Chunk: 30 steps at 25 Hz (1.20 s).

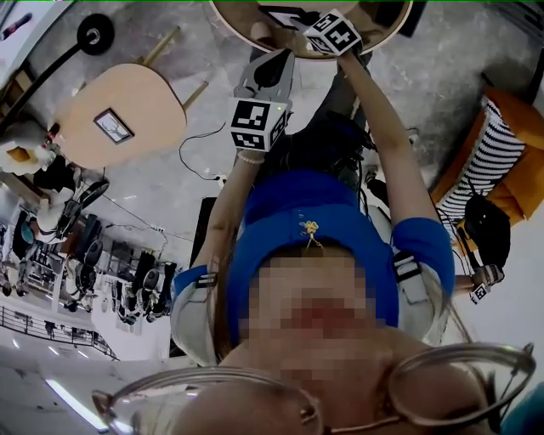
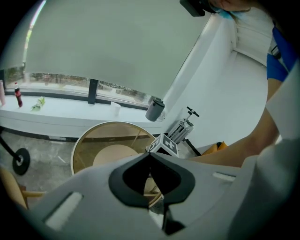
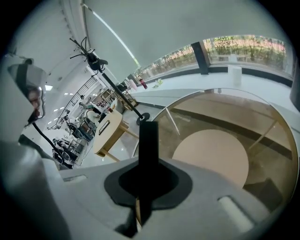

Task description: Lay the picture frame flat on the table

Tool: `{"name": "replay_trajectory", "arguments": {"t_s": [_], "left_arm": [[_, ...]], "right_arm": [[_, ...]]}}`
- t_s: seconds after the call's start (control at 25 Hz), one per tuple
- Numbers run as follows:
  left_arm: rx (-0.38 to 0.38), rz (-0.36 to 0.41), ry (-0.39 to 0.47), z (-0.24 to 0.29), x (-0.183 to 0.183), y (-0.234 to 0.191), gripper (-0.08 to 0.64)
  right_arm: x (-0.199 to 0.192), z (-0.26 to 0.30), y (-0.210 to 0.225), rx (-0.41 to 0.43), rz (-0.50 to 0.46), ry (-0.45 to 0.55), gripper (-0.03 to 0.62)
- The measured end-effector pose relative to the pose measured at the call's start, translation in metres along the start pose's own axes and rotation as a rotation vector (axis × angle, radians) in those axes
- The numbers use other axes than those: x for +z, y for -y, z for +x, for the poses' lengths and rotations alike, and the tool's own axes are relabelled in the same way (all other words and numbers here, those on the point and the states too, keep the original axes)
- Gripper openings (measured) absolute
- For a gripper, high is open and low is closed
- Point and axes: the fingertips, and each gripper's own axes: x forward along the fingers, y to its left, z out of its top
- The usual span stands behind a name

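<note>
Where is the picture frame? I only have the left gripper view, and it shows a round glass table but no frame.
Observer: In the head view the picture frame is on a small oval wooden table at the left of the picture. It stands apart from the round glass table.
Operator: Is it standing upright there?
Observer: No, it looks to lie flat on that tabletop, face up.
Operator: Is the right claw carrying anything?
Observer: No. The right gripper view shows the right claw shut with nothing in it.
</note>
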Motion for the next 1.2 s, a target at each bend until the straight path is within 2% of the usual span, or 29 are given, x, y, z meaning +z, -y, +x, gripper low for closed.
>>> {"name": "replay_trajectory", "arguments": {"t_s": [0.12,0.28,0.44,0.64,1.08,1.2], "left_arm": [[-0.007,-0.018,-0.006,-0.001,-0.012,-0.010,-0.003],[-0.002,-0.022,-0.012,0.037,-0.008,-0.002,-0.004],[-0.001,-0.045,-0.022,0.046,-0.019,-0.023,-0.003],[0.014,-0.059,-0.035,0.066,-0.029,-0.022,-0.005],[0.011,-0.034,-0.069,0.069,-0.046,-0.024,-0.005],[0.008,-0.035,-0.086,0.073,-0.052,-0.024,-0.005]], "right_arm": [[-0.008,0.017,0.000,0.001,0.011,-0.017,0.005],[-0.014,0.014,0.036,0.023,0.049,0.003,0.010],[-0.009,0.031,0.051,-0.007,0.047,0.007,0.038],[-0.019,0.023,0.083,-0.043,0.096,0.059,0.061],[-0.039,0.023,0.107,-0.060,0.152,0.188,0.149],[-0.046,0.021,0.116,-0.094,0.162,0.213,0.182]]}}
